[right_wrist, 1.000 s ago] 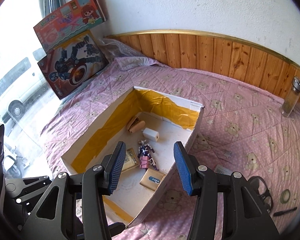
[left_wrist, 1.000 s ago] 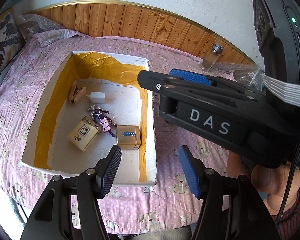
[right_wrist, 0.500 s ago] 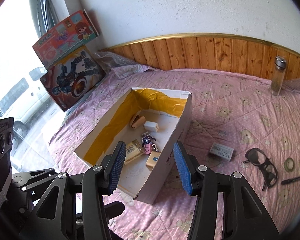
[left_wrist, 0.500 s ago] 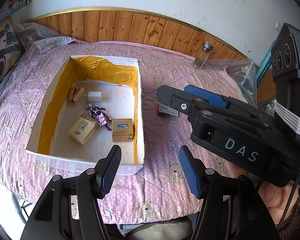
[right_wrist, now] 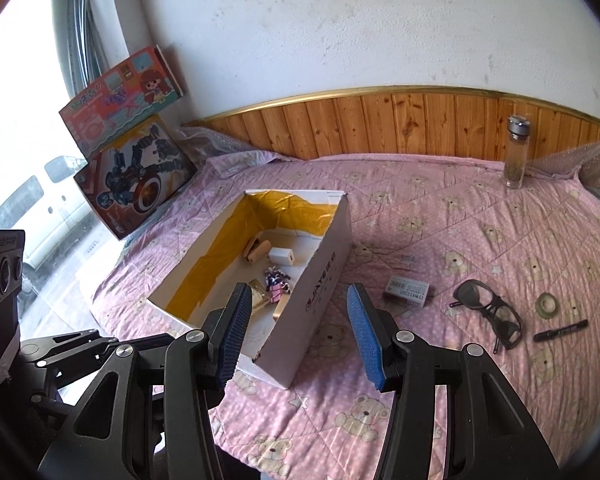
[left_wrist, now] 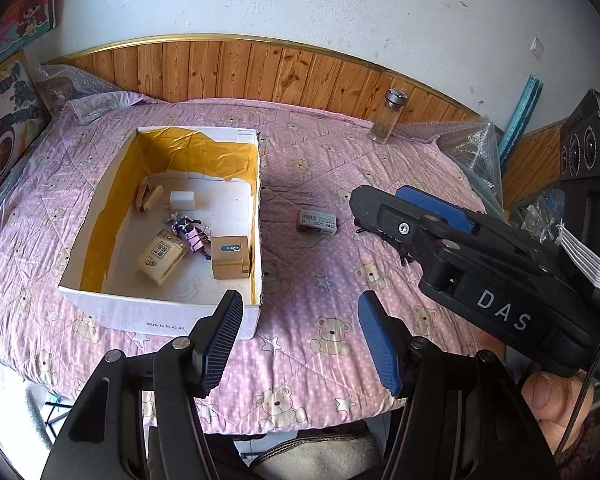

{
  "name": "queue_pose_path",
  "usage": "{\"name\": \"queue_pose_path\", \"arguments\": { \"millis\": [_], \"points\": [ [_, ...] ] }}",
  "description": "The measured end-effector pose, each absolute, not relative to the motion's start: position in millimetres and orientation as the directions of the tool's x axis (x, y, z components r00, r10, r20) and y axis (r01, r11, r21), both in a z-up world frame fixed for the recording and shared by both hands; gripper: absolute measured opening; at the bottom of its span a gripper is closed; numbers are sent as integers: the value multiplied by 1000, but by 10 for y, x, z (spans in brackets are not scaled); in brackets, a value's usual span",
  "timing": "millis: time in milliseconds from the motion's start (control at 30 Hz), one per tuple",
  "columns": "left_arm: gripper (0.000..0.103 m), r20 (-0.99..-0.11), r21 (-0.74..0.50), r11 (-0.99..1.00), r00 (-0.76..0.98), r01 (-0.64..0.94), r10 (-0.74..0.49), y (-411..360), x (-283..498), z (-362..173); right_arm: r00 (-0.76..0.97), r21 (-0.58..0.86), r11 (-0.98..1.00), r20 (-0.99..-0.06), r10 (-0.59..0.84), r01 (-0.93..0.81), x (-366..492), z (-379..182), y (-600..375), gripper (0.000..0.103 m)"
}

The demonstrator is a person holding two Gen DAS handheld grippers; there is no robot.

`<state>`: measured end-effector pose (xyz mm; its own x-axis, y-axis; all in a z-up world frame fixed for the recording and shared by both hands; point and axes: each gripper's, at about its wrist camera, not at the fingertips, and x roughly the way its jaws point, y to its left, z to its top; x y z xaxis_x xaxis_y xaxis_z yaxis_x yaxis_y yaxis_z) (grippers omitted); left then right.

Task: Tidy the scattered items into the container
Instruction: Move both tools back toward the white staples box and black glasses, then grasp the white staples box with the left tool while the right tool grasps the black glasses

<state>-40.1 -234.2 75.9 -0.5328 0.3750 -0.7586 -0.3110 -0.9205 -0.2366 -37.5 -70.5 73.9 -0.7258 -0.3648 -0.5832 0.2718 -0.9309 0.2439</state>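
Five things already lie in the white box (right_wrist: 324, 276) near the bed's left edge. Still out on the bed (right_wrist: 440, 392): a small grey packet (right_wrist: 406, 290) just beside the box, glasses (right_wrist: 488, 314), a tape ring (right_wrist: 549, 304) and a pen (right_wrist: 560, 330). Both the left gripper (left_wrist: 300, 340) and right gripper (right_wrist: 298, 332) are wide and empty. Both have pulled back from the box since a second ago.

Pink quilt (right_wrist: 480, 216) w/ white dots, teddy bears, stars. White box (right_wrist: 320, 280), yellow-gold lining inside. Blue pads on black grippers, L (left_wrist: 300, 344) & R (right_wrist: 296, 332). Grey-white small carton (right_wrist: 406, 290). Dark glasses (right_wrist: 488, 312). Black pen (right_wrist: 560, 330). Orange-brown wood panelling (right_wrist: 420, 128), gold trim.
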Motion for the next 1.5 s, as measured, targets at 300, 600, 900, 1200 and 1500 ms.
{"name": "queue_pose_path", "arguments": {
  "millis": [300,600,900,1200,1500],
  "points": [
    [61,-761,-219,-906,-518,-361,390,-2076,-183,746,-746,267,-942,-582,-325,203,-97,663,-359,53],
    [61,-751,-192,-889,-521,-415,406,-1775,-98,831,-774,289,-946,-563,-289,144,33,664,27,53],
    [61,-766,-181,-881,-499,-437,405,-1482,-332,731,-776,344,-938,-580,-248,42,-18,413,550,53],
    [61,-806,-217,-878,-430,-426,408,-1134,-833,409,-738,364,-930,-641,-211,-50,-294,31,1028,53],
    [64,-837,-251,-888,-375,-386,399,-802,-1388,82,-680,333,-939,-708,-192,-81,-699,-332,1358,53]
  ]
}}
